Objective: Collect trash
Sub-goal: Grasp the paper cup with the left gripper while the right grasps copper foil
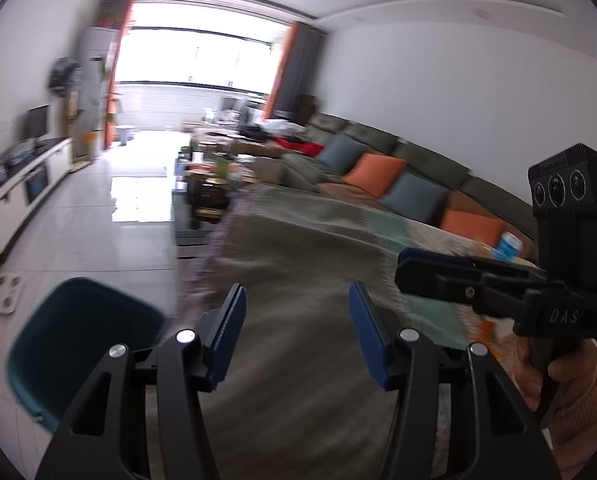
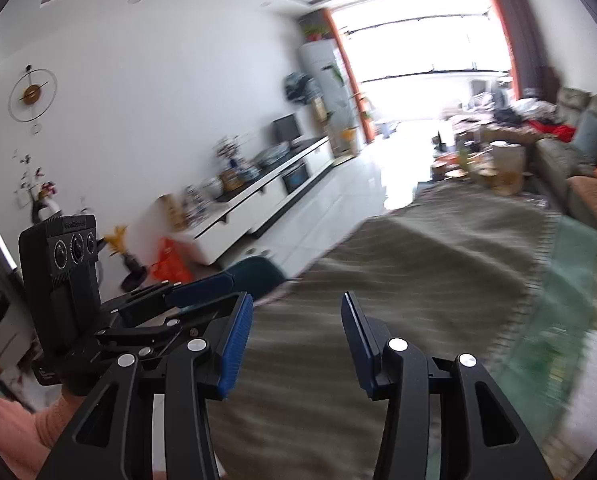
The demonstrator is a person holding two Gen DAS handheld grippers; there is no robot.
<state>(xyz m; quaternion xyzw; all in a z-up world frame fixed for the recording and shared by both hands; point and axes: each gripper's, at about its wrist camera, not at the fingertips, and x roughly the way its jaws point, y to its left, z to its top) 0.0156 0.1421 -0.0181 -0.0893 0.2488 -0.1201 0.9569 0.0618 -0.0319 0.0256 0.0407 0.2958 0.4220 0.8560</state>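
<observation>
At the far left of the left wrist view we see a small white square plate with four round spots (image 1: pixel 3 294) lying on the pale tiled floor (image 1: pixel 98 208). Just right of it stands a teal plastic bin with rounded corners (image 1: pixel 78 344), on the tiles beside the left edge of the grey-beige woven rug (image 1: pixel 298 248); its inside looks dark, and we cannot tell whether anything lies in it. Our left claw (image 1: pixel 297 322) hangs over the rug with its blue-padded jaws apart and nothing between them. Further right our right claw (image 1: pixel 438 272) reaches in sideways, held by a hand (image 1: pixel 546 364) in a pink sleeve; its jaws are edge-on here. Behind it, near the rug's far right edge, we make out a blurred blue-and-white bottle-like thing (image 1: pixel 508 245) below the grey sofa with orange and blue cushions (image 1: pixel 378 168).

From the right wrist view the right claw (image 2: pixel 297 320) stands with jaws apart and empty above the rug, and the teal bin (image 2: pixel 254 274) sits at the rug's left edge, partly behind the left claw.
</observation>
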